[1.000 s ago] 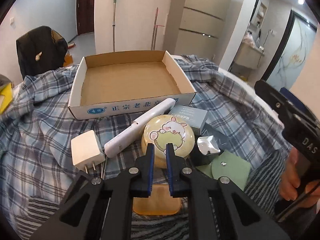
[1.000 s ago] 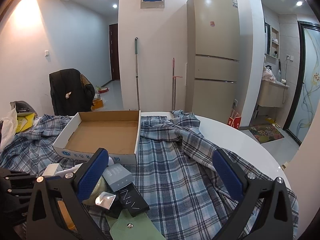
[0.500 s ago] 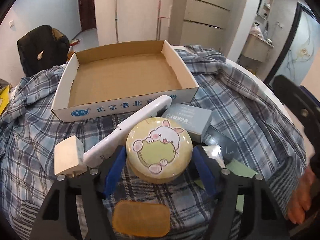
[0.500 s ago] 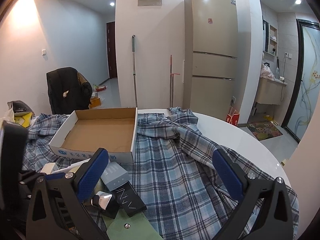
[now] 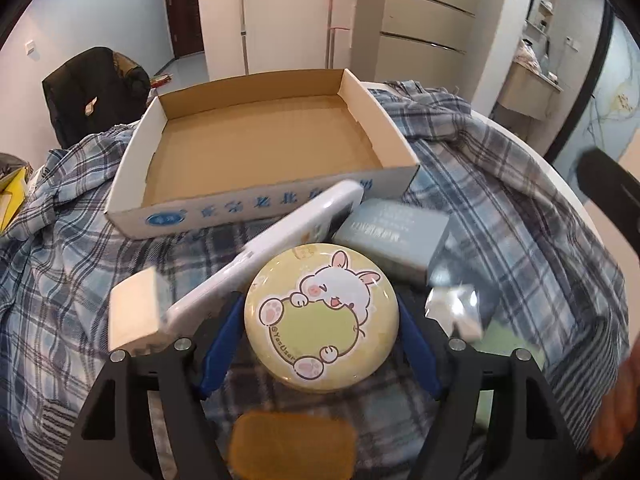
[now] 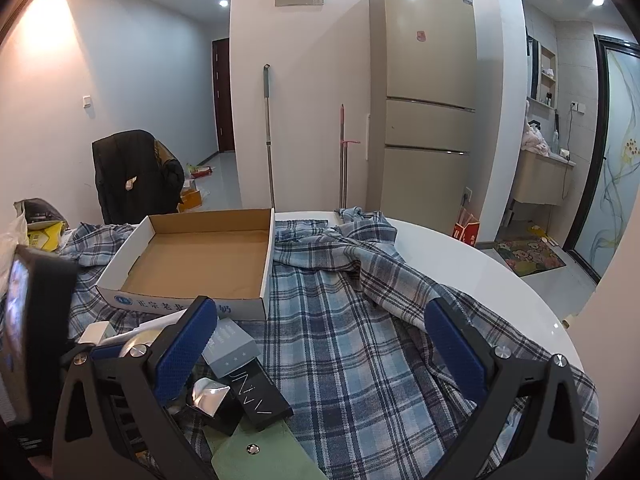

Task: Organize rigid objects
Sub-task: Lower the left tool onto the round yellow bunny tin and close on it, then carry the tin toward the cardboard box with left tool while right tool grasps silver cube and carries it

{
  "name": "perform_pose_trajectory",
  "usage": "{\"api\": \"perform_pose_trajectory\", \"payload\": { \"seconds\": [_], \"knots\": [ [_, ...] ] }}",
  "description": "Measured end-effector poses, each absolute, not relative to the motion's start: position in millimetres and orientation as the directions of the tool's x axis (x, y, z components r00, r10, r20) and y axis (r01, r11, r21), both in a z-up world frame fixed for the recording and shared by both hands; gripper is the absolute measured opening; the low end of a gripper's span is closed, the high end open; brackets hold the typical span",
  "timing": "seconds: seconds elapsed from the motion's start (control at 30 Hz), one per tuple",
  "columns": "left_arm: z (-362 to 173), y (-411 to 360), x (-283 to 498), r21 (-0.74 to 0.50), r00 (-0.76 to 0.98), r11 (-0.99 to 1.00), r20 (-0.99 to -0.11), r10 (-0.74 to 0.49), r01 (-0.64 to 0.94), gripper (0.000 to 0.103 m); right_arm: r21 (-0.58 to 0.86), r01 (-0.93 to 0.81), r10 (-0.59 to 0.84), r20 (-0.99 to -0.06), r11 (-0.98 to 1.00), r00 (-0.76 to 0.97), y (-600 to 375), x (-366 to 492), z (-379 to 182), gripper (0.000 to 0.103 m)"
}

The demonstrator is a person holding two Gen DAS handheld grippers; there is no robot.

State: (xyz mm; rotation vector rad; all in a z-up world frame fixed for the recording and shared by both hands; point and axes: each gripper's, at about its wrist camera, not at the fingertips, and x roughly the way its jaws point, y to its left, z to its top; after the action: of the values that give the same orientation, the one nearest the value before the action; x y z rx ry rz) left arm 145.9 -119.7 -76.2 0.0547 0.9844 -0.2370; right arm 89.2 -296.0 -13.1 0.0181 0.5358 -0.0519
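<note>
In the left wrist view a round yellow tin with a rabbit on its lid (image 5: pixel 322 316) sits between the blue pads of my left gripper (image 5: pixel 320 340), which closes on its sides. Beyond it lies an empty cardboard tray (image 5: pixel 256 204). A white oblong device (image 5: pixel 264 260), a white charger plug (image 5: pixel 134 312) and a grey-blue box (image 5: pixel 392 236) lie around the tin. My right gripper (image 6: pixel 320 344) is wide open and empty above the plaid cloth. The tray also shows in the right wrist view (image 6: pixel 188 300).
A black box (image 6: pixel 260 396), a shiny foil-topped object (image 6: pixel 210 396) and a green pouch (image 6: pixel 256 456) lie by the right gripper's left finger. An orange flat piece (image 5: pixel 292 448) lies under the left gripper. The round white table's edge (image 6: pixel 500 272) curves at the right.
The left gripper opened, moved forward around the yellow tin, and its pads now press the tin's sides; the view shifted toward the tray. The right gripper stayed open and hardly moved.
</note>
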Motion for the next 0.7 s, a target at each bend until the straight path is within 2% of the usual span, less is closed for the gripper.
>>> {"api": "perform_pose_trajectory", "payload": {
  "seconds": [0.13,0.23,0.4,0.43,0.47,0.53,0.7],
  "knots": [
    [-77,-101,136,-0.079,0.519,0.967,-0.831,-0.198,0.243,0.076,0.015,0.042,-0.027,-0.534,0.999,0.845,-295,93,-16,0.103],
    [-85,-94,140,-0.083,0.5,0.974,-0.847,-0.18,0.209,0.084,0.011,0.037,-0.026,-0.54,0.999,0.841,-293,93,-18,0.103],
    [-91,-99,152,-0.076,0.472,0.978,-0.867,-0.161,0.193,0.084,-0.001,0.045,-0.038,-0.536,0.999,0.843,-293,93,-18,0.103],
    [-91,-100,152,-0.074,0.479,0.978,-0.863,-0.16,0.194,0.082,-0.001,0.044,-0.038,-0.539,0.999,0.842,-293,93,-19,0.103],
    [-90,-101,152,-0.074,0.487,0.977,-0.858,-0.165,0.2,0.077,-0.002,0.043,-0.037,-0.542,0.999,0.84,-293,94,-19,0.103],
    [-89,-102,151,-0.065,0.497,0.976,-0.852,-0.162,0.206,0.077,-0.003,0.038,-0.034,-0.549,0.999,0.835,-293,95,-20,0.103],
    [-67,-96,131,-0.064,0.592,0.968,-0.781,-0.199,0.241,0.077,-0.002,0.031,-0.027,-0.548,1.0,0.836,-292,94,-20,0.103]
  ]
}}
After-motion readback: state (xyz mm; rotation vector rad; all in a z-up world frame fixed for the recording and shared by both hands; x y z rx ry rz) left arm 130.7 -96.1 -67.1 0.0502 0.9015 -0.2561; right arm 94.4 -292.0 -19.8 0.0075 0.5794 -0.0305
